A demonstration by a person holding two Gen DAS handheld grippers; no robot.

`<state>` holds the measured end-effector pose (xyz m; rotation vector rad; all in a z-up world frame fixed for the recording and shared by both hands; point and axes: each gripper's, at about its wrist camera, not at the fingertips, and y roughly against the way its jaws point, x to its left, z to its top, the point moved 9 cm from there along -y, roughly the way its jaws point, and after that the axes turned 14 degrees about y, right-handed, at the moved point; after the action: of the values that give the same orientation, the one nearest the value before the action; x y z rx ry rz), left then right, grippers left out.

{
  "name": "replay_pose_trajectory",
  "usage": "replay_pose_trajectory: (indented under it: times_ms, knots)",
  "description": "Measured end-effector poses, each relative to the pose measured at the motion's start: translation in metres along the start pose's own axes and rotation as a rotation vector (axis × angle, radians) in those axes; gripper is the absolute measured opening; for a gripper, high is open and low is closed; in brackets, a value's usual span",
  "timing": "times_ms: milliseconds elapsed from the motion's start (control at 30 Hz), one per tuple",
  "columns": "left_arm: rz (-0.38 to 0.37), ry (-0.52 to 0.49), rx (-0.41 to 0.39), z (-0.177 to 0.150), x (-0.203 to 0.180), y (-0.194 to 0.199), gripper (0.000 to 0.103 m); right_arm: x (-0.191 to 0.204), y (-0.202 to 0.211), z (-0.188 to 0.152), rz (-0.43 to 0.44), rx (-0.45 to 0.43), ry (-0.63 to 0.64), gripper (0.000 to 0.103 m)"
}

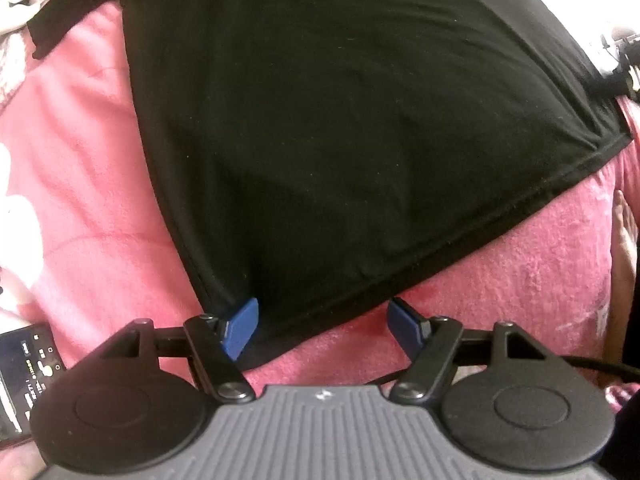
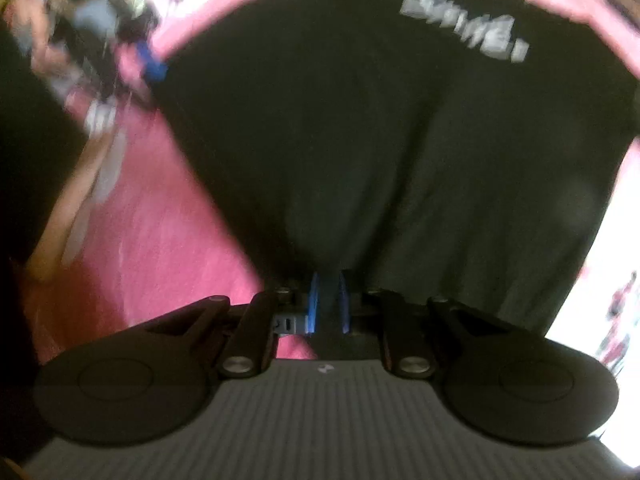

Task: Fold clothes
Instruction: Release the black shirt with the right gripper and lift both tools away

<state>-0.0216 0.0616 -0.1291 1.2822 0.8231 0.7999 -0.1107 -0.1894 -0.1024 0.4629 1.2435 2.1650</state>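
A black garment (image 1: pixel 340 120) lies spread on a pink blanket (image 1: pixel 80 160). My left gripper (image 1: pixel 324 326) points down at its near corner and is open. The left blue pad (image 1: pixel 242 328) rests at the corner's hem, and the right pad stands over the blanket. In the blurred right wrist view the same garment (image 2: pixel 380 140) shows grey lettering (image 2: pixel 464 24). My right gripper (image 2: pixel 329 302) is shut on a bunched fold of this black cloth, which rises from between its blue pads. The left gripper's blue fingers (image 2: pixel 150 60) show far off at the garment's other edge.
A phone with a lit screen (image 1: pixel 24 372) lies on the blanket at lower left. A person's bare foot (image 1: pixel 624 236) is at the right edge. White cloth (image 1: pixel 12 12) is heaped at upper left. A black cable (image 1: pixel 592 365) trails right of the gripper.
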Motion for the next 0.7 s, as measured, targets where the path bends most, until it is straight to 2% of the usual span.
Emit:
replay_pose_trajectory:
  times_ms: [100, 200, 300, 367, 467, 533, 600, 700]
  knots:
    - [0.002, 0.001, 0.003, 0.0, 0.0, 0.002, 0.073, -0.016, -0.015, 0.048, -0.059, -0.119, 0.031, 0.011]
    - [0.01, 0.022, 0.002, -0.002, 0.006, 0.008, 0.073, 0.0, -0.055, 0.063, -0.066, -0.096, 0.122, 0.011]
    - [0.007, 0.076, -0.033, 0.002, 0.016, 0.018, 0.073, 0.048, -0.068, 0.048, 0.065, -0.067, 0.182, 0.011]
    - [0.01, 0.096, -0.078, 0.009, 0.023, 0.027, 0.073, 0.084, -0.061, 0.039, 0.209, -0.054, 0.176, 0.011]
    - [0.022, 0.108, -0.162, 0.026, 0.034, 0.042, 0.073, 0.094, -0.051, 0.052, 0.26, -0.076, 0.223, 0.011]
    - [0.031, 0.117, -0.216, 0.04, 0.04, 0.05, 0.073, 0.072, -0.047, 0.077, 0.208, -0.138, 0.209, 0.011]
    - [0.027, 0.154, -0.264, 0.058, 0.049, 0.053, 0.074, 0.038, -0.051, 0.105, 0.114, -0.205, 0.148, 0.013]
    - [0.0, 0.229, -0.336, 0.079, 0.053, 0.051, 0.075, -0.003, -0.072, 0.135, -0.026, -0.249, 0.077, 0.013]
